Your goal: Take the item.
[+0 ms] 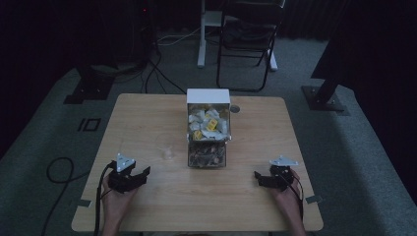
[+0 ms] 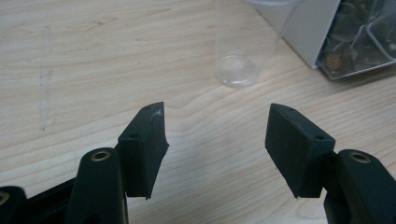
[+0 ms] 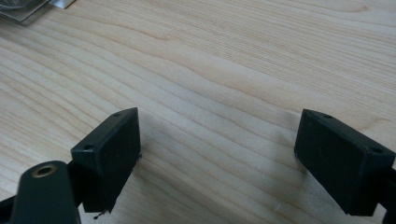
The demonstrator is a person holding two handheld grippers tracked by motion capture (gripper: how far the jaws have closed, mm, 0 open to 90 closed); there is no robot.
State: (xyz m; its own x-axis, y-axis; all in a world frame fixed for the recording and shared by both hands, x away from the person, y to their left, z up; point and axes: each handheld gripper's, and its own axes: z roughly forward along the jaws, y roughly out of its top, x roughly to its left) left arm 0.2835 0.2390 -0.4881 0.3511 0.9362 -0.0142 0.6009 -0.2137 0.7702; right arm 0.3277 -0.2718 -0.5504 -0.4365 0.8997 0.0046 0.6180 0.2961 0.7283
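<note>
Landmark: I take the two-tier box [image 1: 208, 129] at the middle of the wooden table [image 1: 147, 206] as my reference; it has a white back and clear bins.
Upper bin: I see white sachets with a few yellow ones [image 1: 208, 123] heaped in the top tier of the box.
Lower bin: I see darker, brownish sachets [image 1: 207, 155] in the front tier; I cannot read any of them.
Clear cup: a transparent cup [image 1: 166, 147] stands upright just left of the box, apart from it; in the left gripper view it [image 2: 239, 51] is ahead of the jaws, with the box corner [image 2: 317, 32] to its right.
Round disc: a small grey disc [image 1: 235, 109] lies on the table just right of the box's back corner.
Left gripper: I have it [image 1: 142, 174] low over the table, left of the box and nearer the person; its jaws stand wide apart with bare wood between them [image 2: 215, 135].
Right gripper: I have it [image 1: 257, 176] right of the box and nearer the person; its jaws are spread wide over bare wood [image 3: 217, 154], holding nothing.
Hands: each hand [image 1: 116, 200] grips its tool from the near table edge; the other hand [image 1: 287, 199] mirrors it.
</note>
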